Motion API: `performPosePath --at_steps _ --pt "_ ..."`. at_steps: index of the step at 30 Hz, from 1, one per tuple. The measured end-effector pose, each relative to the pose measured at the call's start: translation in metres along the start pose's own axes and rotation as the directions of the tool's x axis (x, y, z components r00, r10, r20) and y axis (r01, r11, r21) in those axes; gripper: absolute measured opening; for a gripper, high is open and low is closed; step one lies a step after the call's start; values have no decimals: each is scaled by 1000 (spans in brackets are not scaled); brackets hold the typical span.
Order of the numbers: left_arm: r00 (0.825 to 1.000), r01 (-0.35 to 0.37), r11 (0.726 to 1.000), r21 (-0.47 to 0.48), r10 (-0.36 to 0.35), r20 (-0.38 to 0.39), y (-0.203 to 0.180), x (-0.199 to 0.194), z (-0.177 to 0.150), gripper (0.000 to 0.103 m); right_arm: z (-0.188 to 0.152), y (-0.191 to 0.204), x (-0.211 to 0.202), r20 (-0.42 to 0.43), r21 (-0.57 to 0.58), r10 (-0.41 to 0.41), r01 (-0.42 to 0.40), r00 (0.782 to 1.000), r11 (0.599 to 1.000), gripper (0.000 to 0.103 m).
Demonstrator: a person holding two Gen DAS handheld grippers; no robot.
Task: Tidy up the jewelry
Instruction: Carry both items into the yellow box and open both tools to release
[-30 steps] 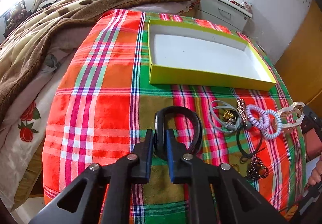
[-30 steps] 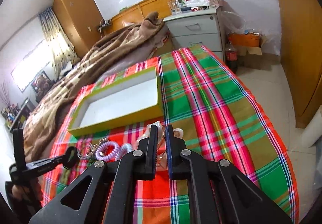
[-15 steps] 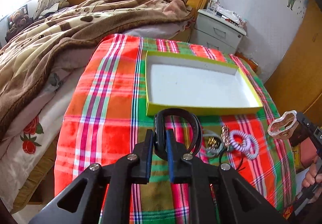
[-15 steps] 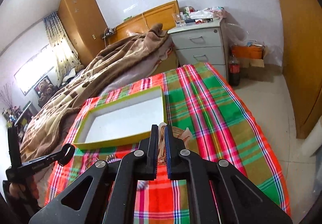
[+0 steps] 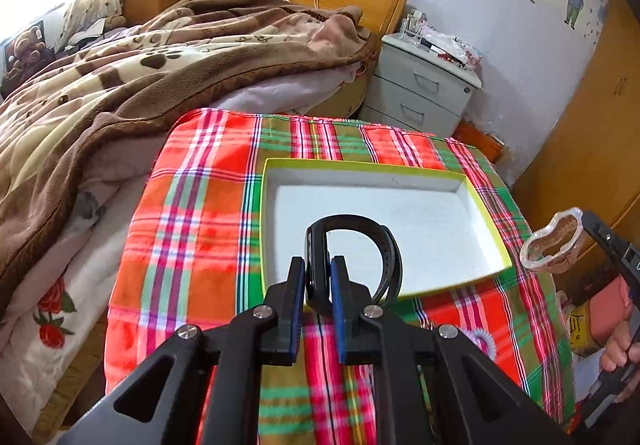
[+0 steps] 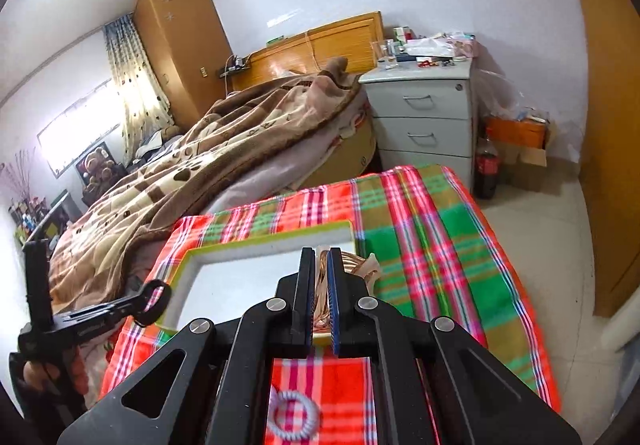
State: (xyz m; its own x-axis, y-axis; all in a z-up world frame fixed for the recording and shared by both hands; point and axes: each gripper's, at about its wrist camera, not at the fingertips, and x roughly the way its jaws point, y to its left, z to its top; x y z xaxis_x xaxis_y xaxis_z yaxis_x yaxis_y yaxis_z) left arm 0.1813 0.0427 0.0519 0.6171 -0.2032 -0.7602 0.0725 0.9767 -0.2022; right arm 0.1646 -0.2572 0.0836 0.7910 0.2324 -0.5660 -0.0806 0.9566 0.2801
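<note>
My left gripper (image 5: 317,265) is shut on a black wristband (image 5: 354,225), which hangs in the air over the near edge of the yellow-rimmed white box (image 5: 360,164). My right gripper (image 6: 320,257) is shut on a copper bracelet in clear wrap (image 6: 354,265), held above the box's (image 6: 272,239) near right corner. The left wrist view shows that wrapped bracelet (image 5: 554,245) off to the right of the box. In the right wrist view the left gripper (image 6: 138,301) and its wristband (image 6: 156,303) are at the box's left side. The box is empty.
A red and green plaid cloth (image 5: 188,229) covers the surface. A lavender spiral hair tie (image 6: 294,417) lies on it near me. A brown blanket (image 5: 120,85) is heaped on the bed at left. Behind stand a grey nightstand (image 6: 424,117) and a cola bottle (image 6: 486,169).
Both grippers have risen and moved forward from the pile of jewelry to the box. The wristband and the wrapped bracelet went up with them, off the cloth.
</note>
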Motion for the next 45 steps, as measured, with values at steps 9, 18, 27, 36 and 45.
performPosePath --at_steps 9,18,27,36,45 --pt "999 -12 1000 5 12 -38 1 38 23 13 19 18 55 -52 -18 21 -22 998 1000 6" --pt "996 -38 999 -19 37 -78 9 76 37 13 27 32 108 -110 -20 62 -65 992 998 6" --pt "991 -64 997 -35 59 -120 16 101 37 14 30 10 123 -126 35 46 -42 991 999 6" --pt "989 -71 997 -35 66 -130 17 107 36 14 16 -16 129 -169 74 -4 17 986 997 5" --pt "989 -79 996 -33 74 -131 15 108 34 14 12 -14 141 -189 61 -15 27 982 998 5"
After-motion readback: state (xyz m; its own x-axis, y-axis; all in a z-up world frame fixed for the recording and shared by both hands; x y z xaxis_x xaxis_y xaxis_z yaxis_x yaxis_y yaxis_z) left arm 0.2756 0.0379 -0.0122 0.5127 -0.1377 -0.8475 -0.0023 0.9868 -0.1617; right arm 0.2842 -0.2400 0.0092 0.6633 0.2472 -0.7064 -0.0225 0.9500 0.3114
